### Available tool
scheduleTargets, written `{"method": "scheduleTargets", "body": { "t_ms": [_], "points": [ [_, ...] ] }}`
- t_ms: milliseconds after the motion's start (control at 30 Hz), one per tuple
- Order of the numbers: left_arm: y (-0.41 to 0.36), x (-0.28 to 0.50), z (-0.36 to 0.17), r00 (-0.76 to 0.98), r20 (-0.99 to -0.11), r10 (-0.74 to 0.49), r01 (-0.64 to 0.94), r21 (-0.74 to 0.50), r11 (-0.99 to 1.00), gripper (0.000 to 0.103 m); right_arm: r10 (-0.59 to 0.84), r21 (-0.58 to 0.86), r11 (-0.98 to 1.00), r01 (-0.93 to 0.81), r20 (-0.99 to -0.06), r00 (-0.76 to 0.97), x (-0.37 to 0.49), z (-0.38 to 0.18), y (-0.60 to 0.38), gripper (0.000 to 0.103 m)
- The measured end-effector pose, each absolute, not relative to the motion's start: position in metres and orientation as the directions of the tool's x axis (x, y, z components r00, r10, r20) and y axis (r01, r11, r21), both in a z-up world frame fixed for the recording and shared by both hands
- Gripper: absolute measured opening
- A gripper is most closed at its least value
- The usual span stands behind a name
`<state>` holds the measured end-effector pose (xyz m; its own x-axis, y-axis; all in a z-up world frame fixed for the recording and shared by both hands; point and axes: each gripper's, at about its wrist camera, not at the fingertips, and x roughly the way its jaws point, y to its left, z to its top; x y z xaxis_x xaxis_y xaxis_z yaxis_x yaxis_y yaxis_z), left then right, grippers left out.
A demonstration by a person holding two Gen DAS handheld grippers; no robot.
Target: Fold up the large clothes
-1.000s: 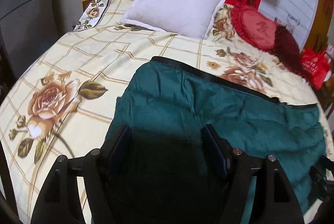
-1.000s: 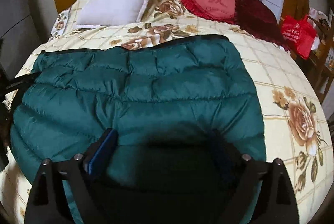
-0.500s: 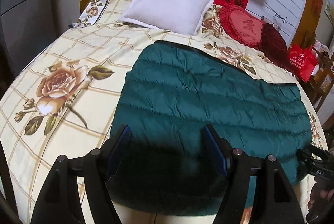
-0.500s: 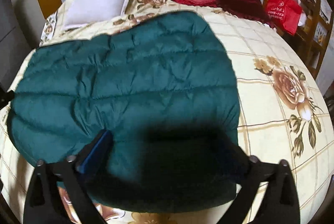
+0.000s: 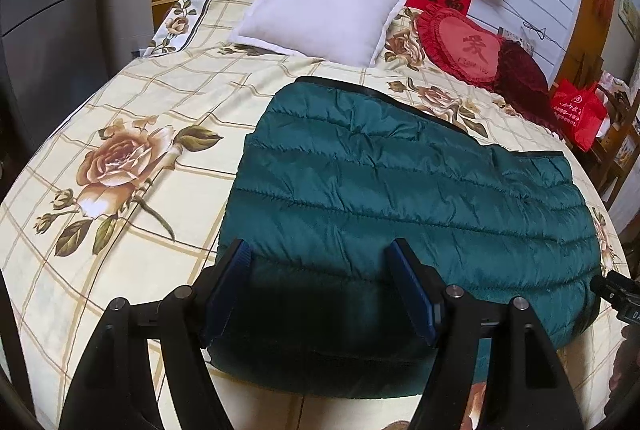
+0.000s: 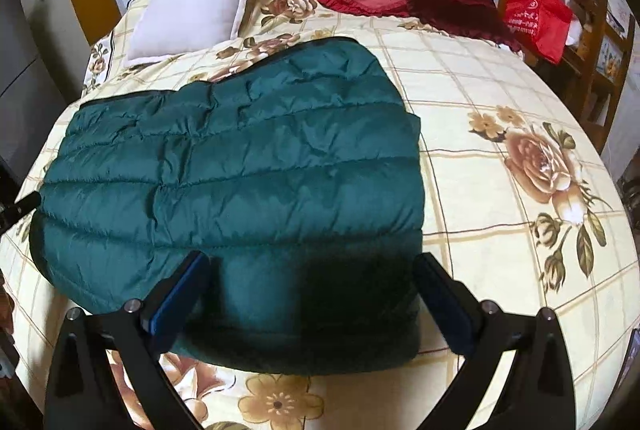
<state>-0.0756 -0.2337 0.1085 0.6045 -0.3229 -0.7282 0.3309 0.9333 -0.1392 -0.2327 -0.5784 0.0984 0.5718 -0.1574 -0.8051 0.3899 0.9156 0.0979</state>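
Observation:
A dark green quilted down jacket (image 5: 404, 201) lies folded and flat on the bed, its black trimmed edge on the far side. It also shows in the right wrist view (image 6: 240, 165). My left gripper (image 5: 320, 250) is open and empty, held above the jacket's near left part. My right gripper (image 6: 312, 262) is open and empty, held above the jacket's near right part. The tip of the right gripper shows at the right edge of the left wrist view (image 5: 616, 294).
The bed has a cream checked sheet (image 5: 120, 109) with rose prints. A white pillow (image 5: 324, 17), a red heart cushion (image 5: 464, 45) and a dark red cushion (image 5: 520, 69) lie at the head. A red bag (image 6: 536, 17) stands beside the bed on the right.
Both grippers have pulled back and up from the jacket, so more of it and the bed's near edge shows. The jacket lies flat and has not moved.

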Motion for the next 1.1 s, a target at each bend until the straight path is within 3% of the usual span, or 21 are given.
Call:
{"method": "scheduleTargets", "body": {
  "t_ms": [333, 733, 1000, 1100],
  "points": [
    [-0.225, -0.067, 0.103, 0.581, -0.742, -0.335, 0.322, -0.168, 0.932, 0.081, -0.16, 0.115, 0.906, 0.408, -0.798, 0.58, -0.236, 0.101, -0.589, 0.103],
    [-0.191, -0.027, 0.083, 0.454, -0.74, -0.496, 0.237, -0.437, 0.868, 0.081, -0.121, 0.232, 0.848, 0.477, -0.791, 0.599, -0.235, 0.092, -0.641, 0.103],
    [-0.186, -0.015, 0.074, 0.407, -0.712, -0.572, 0.222, -0.53, 0.818, 0.089, -0.049, 0.314, 0.825, 0.469, -0.787, 0.615, -0.224, 0.079, -0.66, 0.103],
    [-0.19, -0.013, 0.072, 0.395, -0.698, -0.597, 0.243, -0.547, 0.801, 0.096, -0.018, 0.331, 0.827, 0.454, -0.792, 0.611, -0.218, 0.072, -0.665, 0.103]
  ]
}}
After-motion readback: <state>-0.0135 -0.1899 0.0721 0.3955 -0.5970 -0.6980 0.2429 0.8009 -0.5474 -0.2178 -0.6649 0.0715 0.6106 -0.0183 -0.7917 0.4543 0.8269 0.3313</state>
